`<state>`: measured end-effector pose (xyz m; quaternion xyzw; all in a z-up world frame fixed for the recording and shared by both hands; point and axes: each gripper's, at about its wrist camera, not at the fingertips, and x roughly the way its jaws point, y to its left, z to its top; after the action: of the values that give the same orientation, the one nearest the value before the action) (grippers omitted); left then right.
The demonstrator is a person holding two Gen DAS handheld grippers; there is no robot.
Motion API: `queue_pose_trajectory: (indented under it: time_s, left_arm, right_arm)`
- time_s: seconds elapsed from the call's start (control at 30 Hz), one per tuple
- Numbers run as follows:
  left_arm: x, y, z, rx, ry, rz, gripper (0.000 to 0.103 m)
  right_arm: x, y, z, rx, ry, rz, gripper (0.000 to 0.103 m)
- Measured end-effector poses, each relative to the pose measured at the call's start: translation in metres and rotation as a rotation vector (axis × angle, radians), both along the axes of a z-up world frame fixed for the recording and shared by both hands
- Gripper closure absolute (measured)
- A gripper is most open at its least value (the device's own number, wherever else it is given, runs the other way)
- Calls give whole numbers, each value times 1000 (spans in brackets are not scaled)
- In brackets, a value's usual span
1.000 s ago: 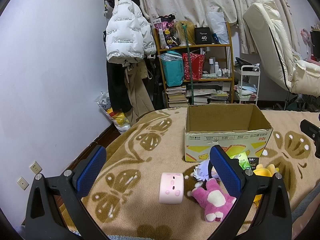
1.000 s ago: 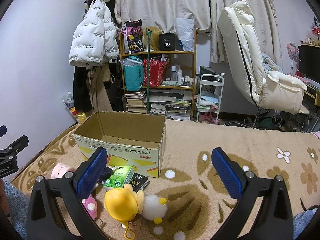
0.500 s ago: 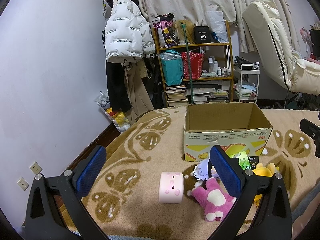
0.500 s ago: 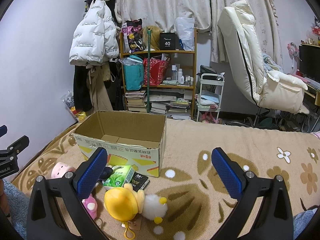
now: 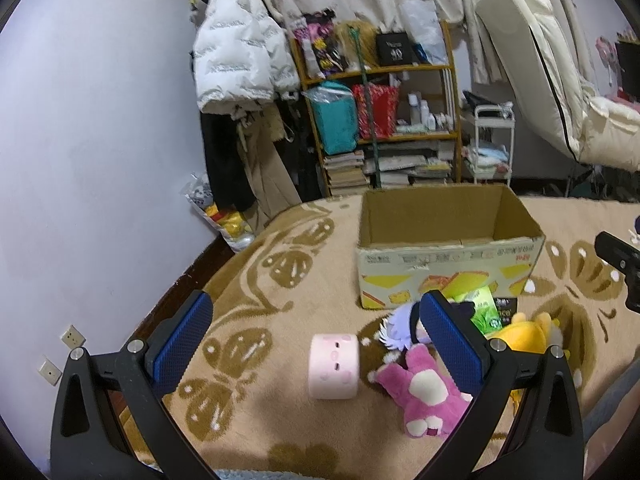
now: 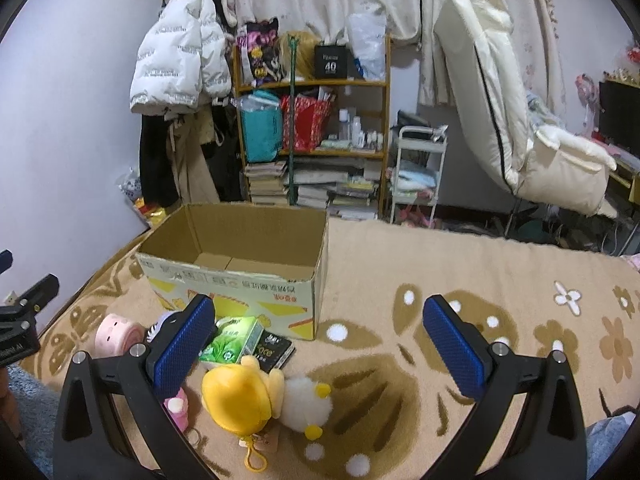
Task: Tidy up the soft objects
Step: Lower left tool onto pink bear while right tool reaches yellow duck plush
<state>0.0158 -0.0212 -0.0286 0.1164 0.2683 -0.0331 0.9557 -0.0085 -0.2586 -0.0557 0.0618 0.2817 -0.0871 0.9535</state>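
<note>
An open, empty cardboard box [image 5: 448,272] [image 6: 240,280] stands on a beige patterned blanket. In front of it lie a pink cylinder plush [image 5: 334,366] [image 6: 116,334], a magenta bear plush [image 5: 420,396], a purple-white plush [image 5: 394,330], a yellow duck plush [image 6: 240,400] [image 5: 524,334] and a green tissue pack [image 6: 232,340] [image 5: 486,308]. My left gripper [image 5: 316,344] is open and empty above the pink cylinder. My right gripper [image 6: 320,344] is open and empty, just right of the yellow duck.
A black packet [image 6: 274,354] lies beside the tissue pack. Behind the bed stand a cluttered shelf [image 6: 312,128], a hanging white jacket [image 5: 240,56], a small white cart [image 6: 416,176] and a cream recliner [image 6: 520,120]. A wall runs along the left.
Both views have shifted slightly; the grippers stay open and the toys and box have not moved.
</note>
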Motion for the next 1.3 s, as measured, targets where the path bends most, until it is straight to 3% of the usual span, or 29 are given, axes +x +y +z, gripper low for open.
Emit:
queue_pose_trajectory:
  time_s: [0.17,0.4,0.9,1.0,1.1,1.3]
  left_arm:
    - [6,-14,-5,19,54,-38,1]
    - [23,-32,-26,16,195,-83,1]
    - [56,-52,-83,-13,483,-138,1]
    - [59,-56,-94,17,516,-141,1]
    - [65,-57,-103,1,571,-149,1]
    - [70,-60,-117,-5,642,-154,1]
  right_arm:
    - [9,-5,-2,41,58,12,0]
    - [27,-7,-8,68,142,41,0]
    - [61,3,-31,180,281,219,0]
    - [66,7,-39,188,314,242,0]
    - [71,10,-46,206,352,263,3]
    - [80,17,-62,230,428,311,24]
